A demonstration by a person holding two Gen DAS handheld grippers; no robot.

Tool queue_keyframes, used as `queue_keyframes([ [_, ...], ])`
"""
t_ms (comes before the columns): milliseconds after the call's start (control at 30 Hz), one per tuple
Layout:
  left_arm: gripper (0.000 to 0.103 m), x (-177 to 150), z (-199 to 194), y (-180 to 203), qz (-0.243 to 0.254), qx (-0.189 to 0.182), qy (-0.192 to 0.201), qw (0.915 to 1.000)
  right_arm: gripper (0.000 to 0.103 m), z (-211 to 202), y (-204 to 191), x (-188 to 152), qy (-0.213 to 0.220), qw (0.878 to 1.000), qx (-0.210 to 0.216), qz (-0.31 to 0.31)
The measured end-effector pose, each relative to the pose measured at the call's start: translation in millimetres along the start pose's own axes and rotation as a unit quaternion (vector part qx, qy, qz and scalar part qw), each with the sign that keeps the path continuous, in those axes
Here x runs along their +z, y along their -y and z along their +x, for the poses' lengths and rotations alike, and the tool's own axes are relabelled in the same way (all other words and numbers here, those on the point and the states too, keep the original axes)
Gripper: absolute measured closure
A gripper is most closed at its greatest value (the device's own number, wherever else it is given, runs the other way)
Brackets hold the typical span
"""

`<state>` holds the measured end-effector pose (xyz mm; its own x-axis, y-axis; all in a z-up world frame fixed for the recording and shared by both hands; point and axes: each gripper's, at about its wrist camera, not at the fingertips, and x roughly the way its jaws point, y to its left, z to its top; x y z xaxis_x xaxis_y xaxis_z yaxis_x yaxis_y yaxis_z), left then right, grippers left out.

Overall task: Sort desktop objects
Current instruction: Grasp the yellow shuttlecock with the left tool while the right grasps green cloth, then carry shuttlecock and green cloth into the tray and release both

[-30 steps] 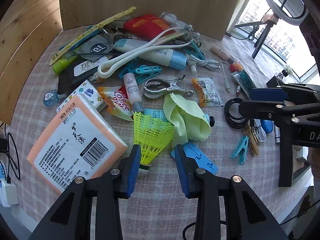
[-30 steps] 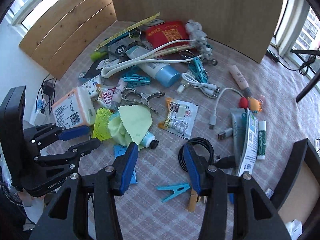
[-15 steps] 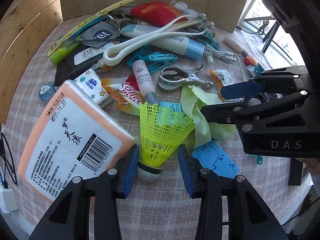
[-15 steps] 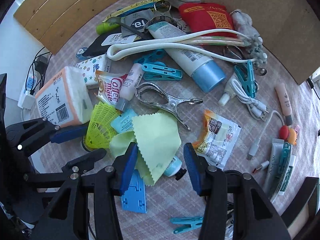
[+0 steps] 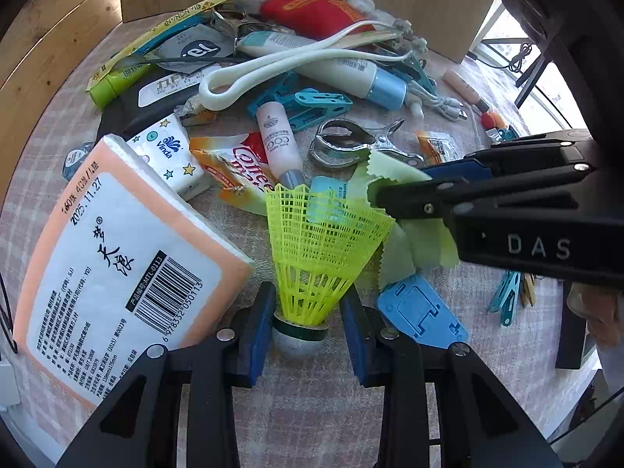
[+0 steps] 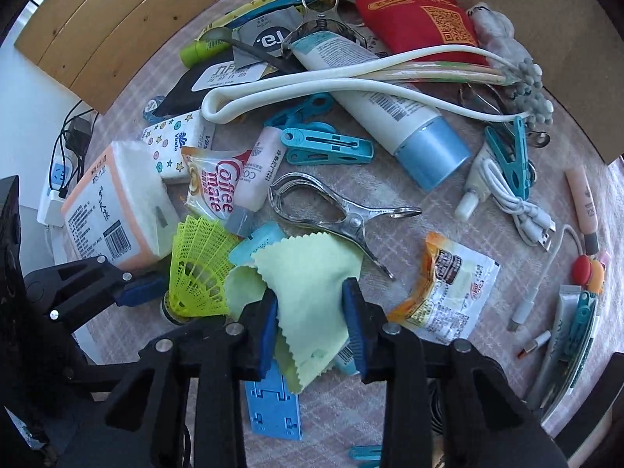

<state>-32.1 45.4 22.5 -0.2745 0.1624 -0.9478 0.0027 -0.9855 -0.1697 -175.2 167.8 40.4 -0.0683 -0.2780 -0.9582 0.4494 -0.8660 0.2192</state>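
Neon-yellow mesh shuttlecock (image 5: pixel 319 257) with green-banded white base, pale green pinked-edge cloth (image 6: pixel 312 304) at its three o'clock, peach-bordered white tissue pack (image 5: pixel 117 273) with black barcode at nine, blue-padded black left claw (image 5: pixel 308 327), pink-and-white checked surface (image 5: pixel 312 409)

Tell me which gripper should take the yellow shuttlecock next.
Left. The left gripper has just been closing, its jaws on either side of the yellow shuttlecock base. The right gripper, also closing, is bunching the green cloth.
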Motion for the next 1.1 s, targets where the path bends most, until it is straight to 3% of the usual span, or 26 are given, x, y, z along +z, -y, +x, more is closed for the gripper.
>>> queue_keyframes([
  [100,0.075,-1,-1,0,-0.002,-0.002,0.0,1.0,0.094,-4,5,0,0.004,1.0,0.021,0.012],
  [200,0.078,-4,-3,-2,-0.003,-0.009,0.003,1.0,0.098,-10,6,-4,0.013,0.999,0.029,0.02],
  [400,0.078,-7,-19,-4,-0.013,-0.014,0.02,0.9996,0.098,-38,14,-23,0.037,0.997,0.054,0.049],
  [633,0.078,-11,-44,8,-0.015,-0.024,0.034,0.999,0.098,-82,34,-51,0.077,0.994,0.044,0.067],
  [867,0.078,-3,-61,58,0.03,-0.037,0.042,0.998,0.098,-125,72,-89,0.12,0.987,0.02,0.108],
  [1100,0.078,8,-63,137,0.079,-0.075,0.042,0.9932,0.098,-168,145,-143,0.154,0.971,-0.021,0.179],
])
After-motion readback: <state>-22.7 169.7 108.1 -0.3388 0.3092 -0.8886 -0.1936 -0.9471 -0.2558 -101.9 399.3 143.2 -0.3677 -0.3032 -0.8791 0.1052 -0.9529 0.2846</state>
